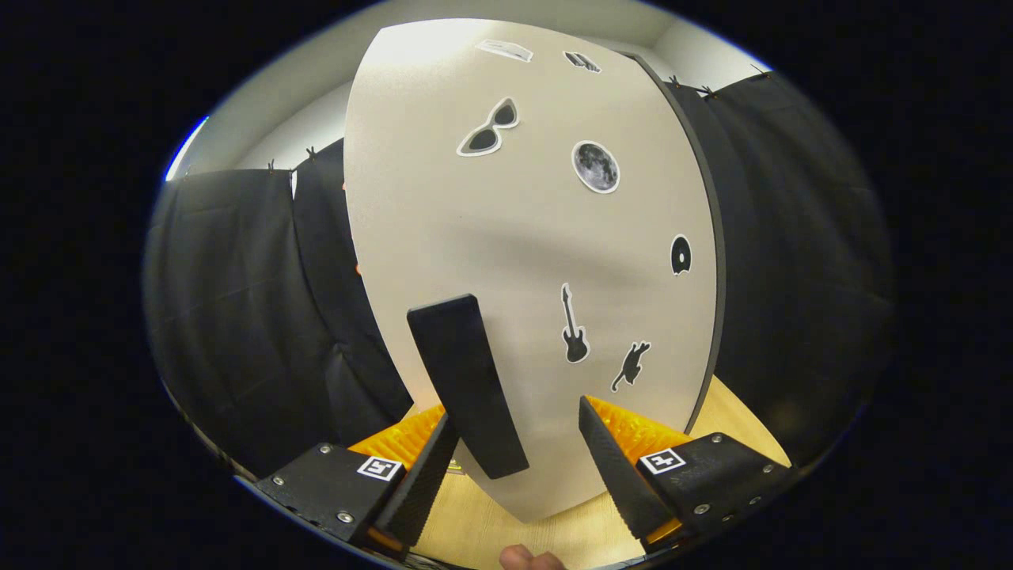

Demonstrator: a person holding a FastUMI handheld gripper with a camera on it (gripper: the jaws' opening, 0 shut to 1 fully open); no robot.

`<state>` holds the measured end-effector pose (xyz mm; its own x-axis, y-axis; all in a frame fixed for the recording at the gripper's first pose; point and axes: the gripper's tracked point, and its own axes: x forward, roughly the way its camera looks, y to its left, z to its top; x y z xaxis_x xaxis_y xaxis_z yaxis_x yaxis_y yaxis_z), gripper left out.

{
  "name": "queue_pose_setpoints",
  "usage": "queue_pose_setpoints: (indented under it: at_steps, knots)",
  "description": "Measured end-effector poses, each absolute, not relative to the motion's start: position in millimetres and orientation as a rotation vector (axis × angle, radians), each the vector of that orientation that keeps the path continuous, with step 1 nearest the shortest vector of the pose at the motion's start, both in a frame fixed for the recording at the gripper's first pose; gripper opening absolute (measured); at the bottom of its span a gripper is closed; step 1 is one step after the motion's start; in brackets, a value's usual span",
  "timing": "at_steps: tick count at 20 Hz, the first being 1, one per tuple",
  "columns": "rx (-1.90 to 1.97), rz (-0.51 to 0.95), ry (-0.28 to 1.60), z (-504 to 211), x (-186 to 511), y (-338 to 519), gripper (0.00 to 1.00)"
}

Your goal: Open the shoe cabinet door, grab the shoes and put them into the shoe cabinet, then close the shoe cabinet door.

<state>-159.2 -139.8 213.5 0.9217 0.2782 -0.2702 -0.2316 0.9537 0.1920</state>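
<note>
**Tongs at the handle of the shoe cabinet door**

The tongs (518,467) stand spread apart, their two ribbed black fingers with orange padding on either side of the lower end of a black handle (467,384) fixed to the pale cabinet door (506,229). The handle's tip sits in the gap between the fingers, nearer the left one; whether that finger touches it cannot be told, and the right finger is plainly clear of it. So nothing is gripped.

The door is close in front, just beyond the fingertips. It carries stickers: sunglasses (489,127), a moon (595,166), a guitar (574,326) and a cat (631,365). Its dark edge (708,261) shows on the right, and whether the door is ajar or flush with the cabinet cannot be read. The shoes and the inside of the cabinet are hidden behind it.

The handle is the only part of the flat panel that offers a hold, which would explain why the tongs are lined up around it. This looks like a door step, opening or closing; which one cannot be settled here. A wooden table (744,419) lies below, and a fingertip (522,558) shows beneath the tongs.
</note>
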Motion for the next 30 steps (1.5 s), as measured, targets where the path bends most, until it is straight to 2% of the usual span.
queue_pose_setpoints:
  at_steps: [30]
  knots:
    - [0.169,0.179,0.367,204.3,-135.0,-119.8,0.94]
